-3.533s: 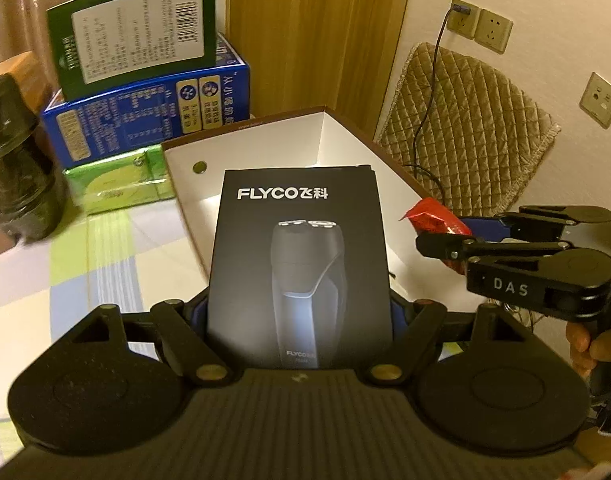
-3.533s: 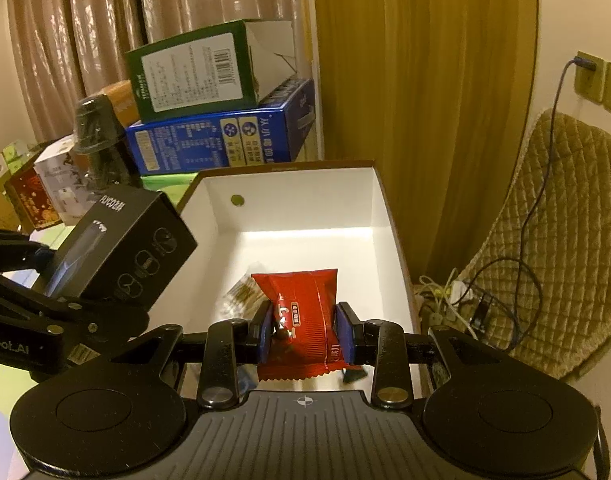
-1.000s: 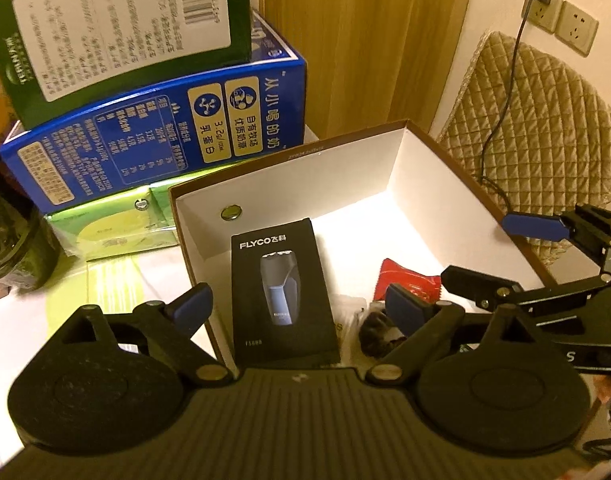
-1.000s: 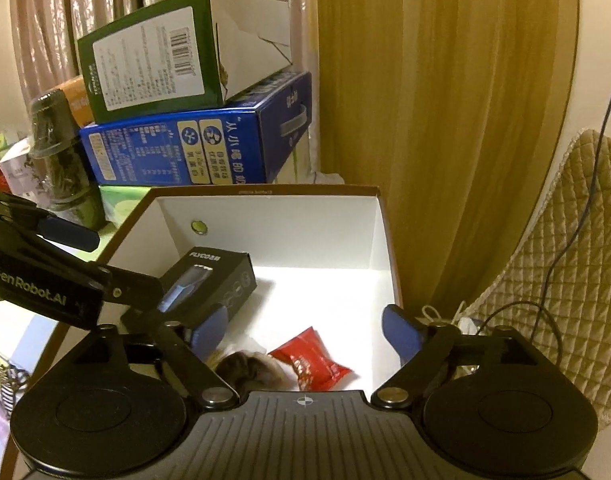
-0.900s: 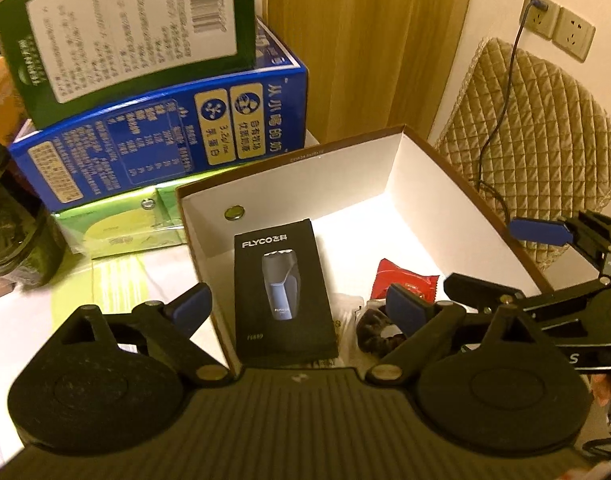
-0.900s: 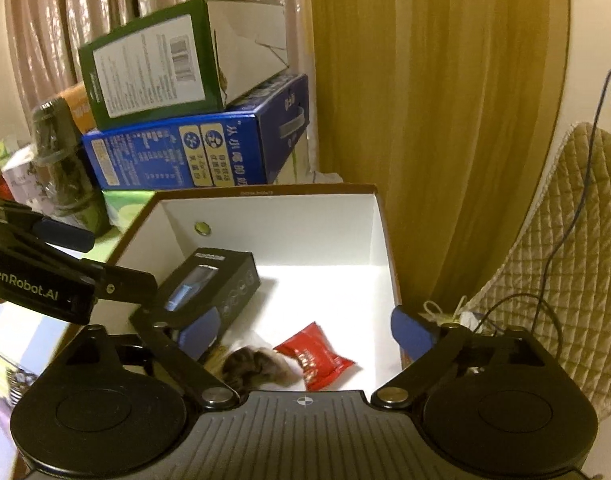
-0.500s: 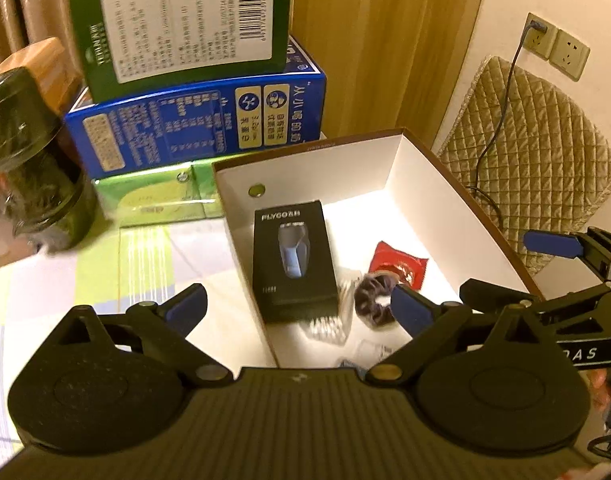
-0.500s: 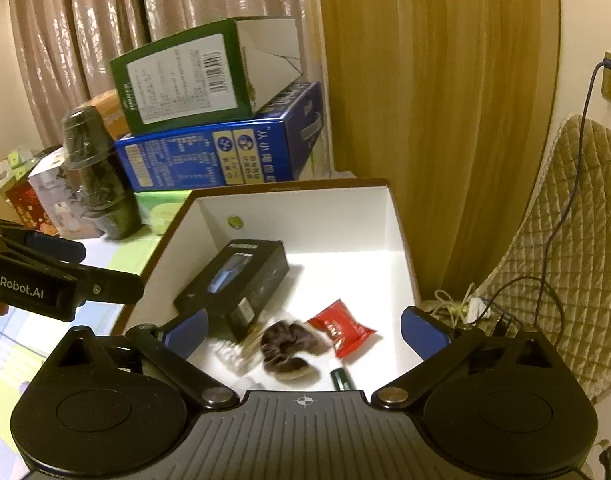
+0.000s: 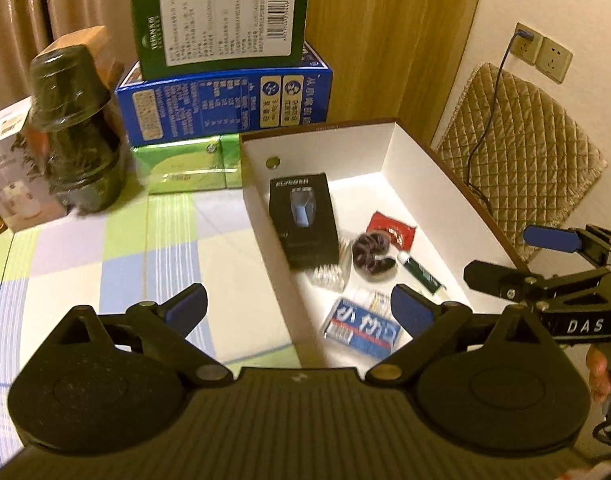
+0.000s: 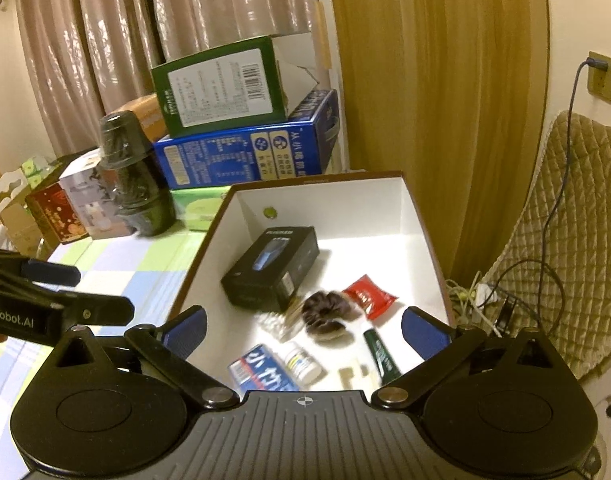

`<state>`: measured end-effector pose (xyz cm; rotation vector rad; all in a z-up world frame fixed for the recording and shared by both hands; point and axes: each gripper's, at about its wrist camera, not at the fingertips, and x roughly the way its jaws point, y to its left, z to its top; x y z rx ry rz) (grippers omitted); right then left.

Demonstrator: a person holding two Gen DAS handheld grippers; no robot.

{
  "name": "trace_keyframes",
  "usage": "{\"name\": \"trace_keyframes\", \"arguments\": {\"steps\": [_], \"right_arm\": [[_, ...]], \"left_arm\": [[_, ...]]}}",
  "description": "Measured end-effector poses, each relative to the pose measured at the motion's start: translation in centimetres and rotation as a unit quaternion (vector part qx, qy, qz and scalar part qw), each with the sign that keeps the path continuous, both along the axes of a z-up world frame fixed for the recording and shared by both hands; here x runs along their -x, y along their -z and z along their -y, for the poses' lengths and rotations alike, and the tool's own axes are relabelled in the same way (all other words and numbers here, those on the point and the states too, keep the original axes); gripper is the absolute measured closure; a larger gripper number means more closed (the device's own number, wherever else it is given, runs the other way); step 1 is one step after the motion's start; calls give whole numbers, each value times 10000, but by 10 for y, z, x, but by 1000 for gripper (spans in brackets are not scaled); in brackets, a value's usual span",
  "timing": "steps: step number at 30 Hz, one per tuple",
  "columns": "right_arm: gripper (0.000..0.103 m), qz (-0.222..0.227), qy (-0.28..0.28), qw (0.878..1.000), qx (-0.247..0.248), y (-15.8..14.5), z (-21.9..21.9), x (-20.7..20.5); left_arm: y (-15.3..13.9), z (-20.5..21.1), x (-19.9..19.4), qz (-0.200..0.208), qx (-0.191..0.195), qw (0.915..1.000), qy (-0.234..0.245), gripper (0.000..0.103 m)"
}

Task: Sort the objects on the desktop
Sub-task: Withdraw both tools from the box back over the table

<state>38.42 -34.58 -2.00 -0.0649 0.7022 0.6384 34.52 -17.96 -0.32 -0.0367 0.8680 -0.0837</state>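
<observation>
I have both grippers, left (image 9: 297, 308) and right (image 10: 303, 330), released and empty above the box (image 10: 421, 216). The shaver carton (image 10: 271, 276) lies inside it: light, stiff, best gripped across its narrow sides. The blurred small items beside it are hard to identify.

Blue packet (image 10: 261, 374) partly behind hand-held gripper; dark hair tie (image 10: 325, 316) blurred

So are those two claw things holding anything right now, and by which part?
Nothing is held. The left gripper and the right gripper both stand open and empty; the black shaver box and red snack packet lie in the white box.
</observation>
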Motion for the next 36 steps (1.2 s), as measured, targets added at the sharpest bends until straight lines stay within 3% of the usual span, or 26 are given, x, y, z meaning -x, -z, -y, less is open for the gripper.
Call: {"name": "trace_keyframes", "arguments": {"steps": [21, 36], "right_arm": [[2, -393, -20, 9992, -27, 11, -23, 109], [2, -889, -639, 9937, 236, 48, -84, 152]], "left_arm": [[16, -65, 125, -349, 141, 9988, -320, 6], [43, -125, 178, -777, 260, 9922, -943, 6]]}}
